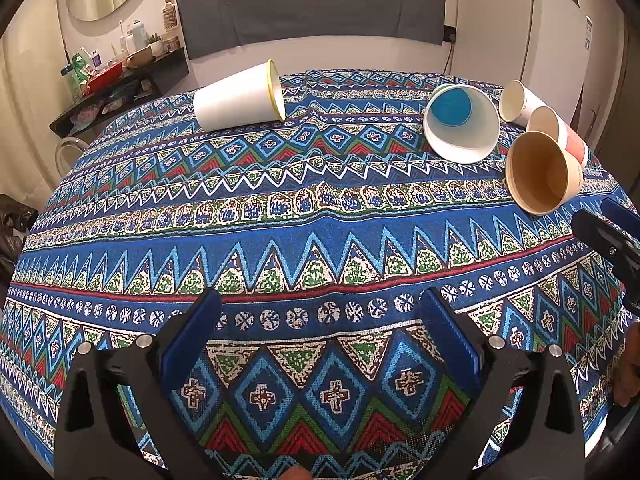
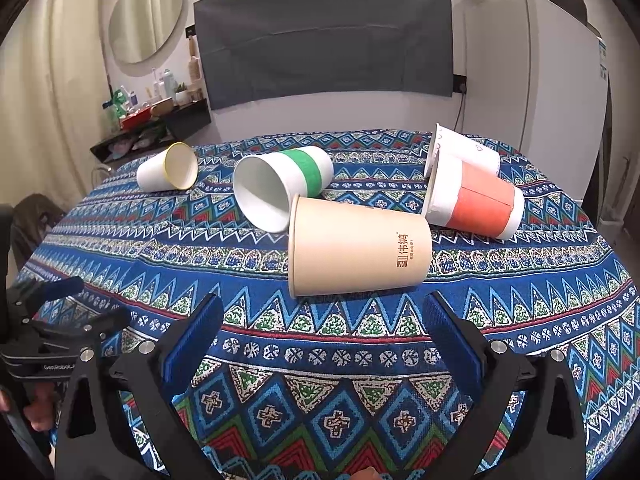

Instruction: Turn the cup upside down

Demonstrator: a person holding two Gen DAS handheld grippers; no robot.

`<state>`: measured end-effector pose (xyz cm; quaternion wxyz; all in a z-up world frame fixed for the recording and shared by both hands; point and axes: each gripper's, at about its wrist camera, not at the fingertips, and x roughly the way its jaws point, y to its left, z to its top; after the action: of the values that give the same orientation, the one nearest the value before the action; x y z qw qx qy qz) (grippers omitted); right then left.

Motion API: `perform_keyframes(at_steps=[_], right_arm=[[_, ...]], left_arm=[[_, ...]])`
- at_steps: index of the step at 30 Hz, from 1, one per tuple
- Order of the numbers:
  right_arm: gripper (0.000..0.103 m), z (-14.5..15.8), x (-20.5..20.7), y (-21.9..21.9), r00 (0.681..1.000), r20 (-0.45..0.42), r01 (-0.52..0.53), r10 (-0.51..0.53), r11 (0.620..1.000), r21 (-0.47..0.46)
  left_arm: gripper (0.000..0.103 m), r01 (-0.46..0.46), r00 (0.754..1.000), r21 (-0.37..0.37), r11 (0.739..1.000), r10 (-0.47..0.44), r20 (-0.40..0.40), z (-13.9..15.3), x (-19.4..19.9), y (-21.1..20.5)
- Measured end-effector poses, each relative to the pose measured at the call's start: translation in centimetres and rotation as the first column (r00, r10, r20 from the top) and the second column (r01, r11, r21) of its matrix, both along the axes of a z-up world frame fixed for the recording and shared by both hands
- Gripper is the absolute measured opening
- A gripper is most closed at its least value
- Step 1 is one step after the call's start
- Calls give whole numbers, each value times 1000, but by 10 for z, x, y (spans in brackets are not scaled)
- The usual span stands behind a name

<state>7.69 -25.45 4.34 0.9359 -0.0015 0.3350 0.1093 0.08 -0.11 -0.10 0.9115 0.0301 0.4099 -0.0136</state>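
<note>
Both grippers sit low over the tablecloth (image 2: pixel 320 356), jaws spread wide, nothing between the blue pads, nothing touched. Right gripper (image 2: pixel 322 320) points at the tan cup (image 2: pixel 356 246), which lies on its side just ahead of the fingertips, mouth to the left, apart from the pads. Brown print on its wall reads as Chinese characters, roughly "伟鸽", with a smaller line under it too small to read. Left gripper (image 1: pixel 320 312) is over bare cloth, well apart from every cup; in the right view it shows at the left edge (image 2: pixel 76 300), and its body carries white lettering, "GenRobot" as far as visible, the rest cut off. All five cups lie on their sides, none upside down. Green-band cup (image 2: pixel 280 192) lies just behind the tan cup, mouth toward the camera, rims touching or nearly so; the left view shows a blue bottom inside it (image 1: pixel 454 106). Orange-band cup (image 2: pixel 476 202) lies to the right, behind the tan cup's base, and a white cup (image 2: pixel 464 152) with small faint marks, unreadable, lies against it at the back. Yellow-rim cup (image 2: pixel 168 168) lies alone at far left, well apart from the others. Fridge (image 2: pixel 560 80) at right has a sticker, unreadable.
</note>
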Motion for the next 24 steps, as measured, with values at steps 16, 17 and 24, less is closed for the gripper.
perform_keyframes(at_steps=[16, 17, 24], right_arm=[[95, -2, 2, 2, 1000, -9, -12, 12, 1000, 5], [95, -2, 2, 2, 1000, -10, -13, 13, 1000, 4], [95, -2, 3, 4, 1000, -16, -9, 9, 1000, -1]], left_arm=[[97, -23, 1000, 2, 1000, 23, -3, -3, 1, 3], [97, -25, 1000, 2, 1000, 25, -3, -3, 1, 4], [97, -80, 997, 48, 996, 80, -6, -3, 2, 6]])
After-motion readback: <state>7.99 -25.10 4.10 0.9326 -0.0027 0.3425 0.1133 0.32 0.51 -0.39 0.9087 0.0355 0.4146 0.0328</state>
